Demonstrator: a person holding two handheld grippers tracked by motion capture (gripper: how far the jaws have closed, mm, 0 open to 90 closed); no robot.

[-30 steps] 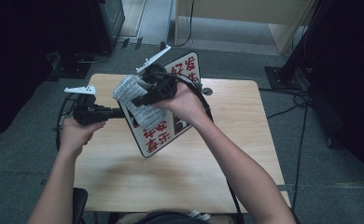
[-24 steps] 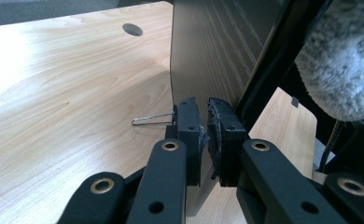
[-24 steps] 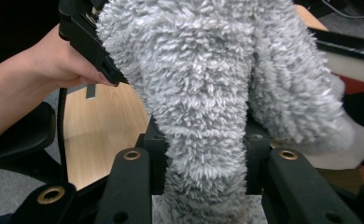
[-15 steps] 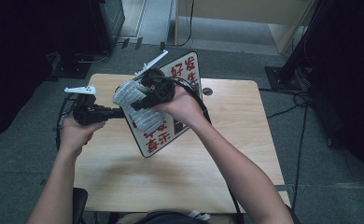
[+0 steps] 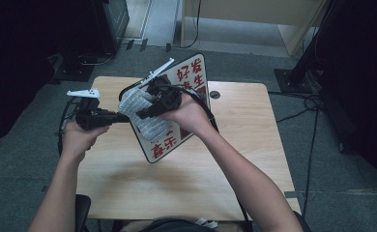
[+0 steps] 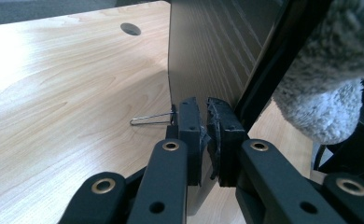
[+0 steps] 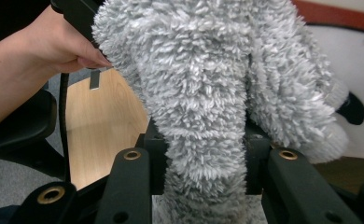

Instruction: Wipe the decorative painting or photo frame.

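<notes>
A white sign board point(image 5: 191, 72) with red characters and a black frame stands tilted on the wooden table point(image 5: 244, 145). My left gripper point(image 5: 123, 117) is shut on the board's left edge, and its pads point(image 6: 189, 126) pinch the thin panel point(image 6: 208, 46) beside the black frame. My right gripper point(image 5: 144, 113) is shut on a grey fluffy cloth point(image 5: 133, 101) that lies against the board's face. In the right gripper view the cloth point(image 7: 203, 70) bulges up from between the jaws of the right gripper point(image 7: 203, 144), with the white board point(image 7: 339, 46) behind it. The same cloth point(image 6: 329, 93) hangs at the right of the left gripper view.
A thin wire stand point(image 6: 147, 119) rests on the table behind the board. A round cable hole point(image 5: 214, 94) sits near the table's far edge. Cables trail off both sides. A black post base point(image 5: 297, 77) stands on the floor at the right, and dark cabinets point(image 5: 109, 24) stand at the far left.
The right gripper and the cloth have shifted slightly toward the near side along the board's face. The left gripper and the board have stayed put.
</notes>
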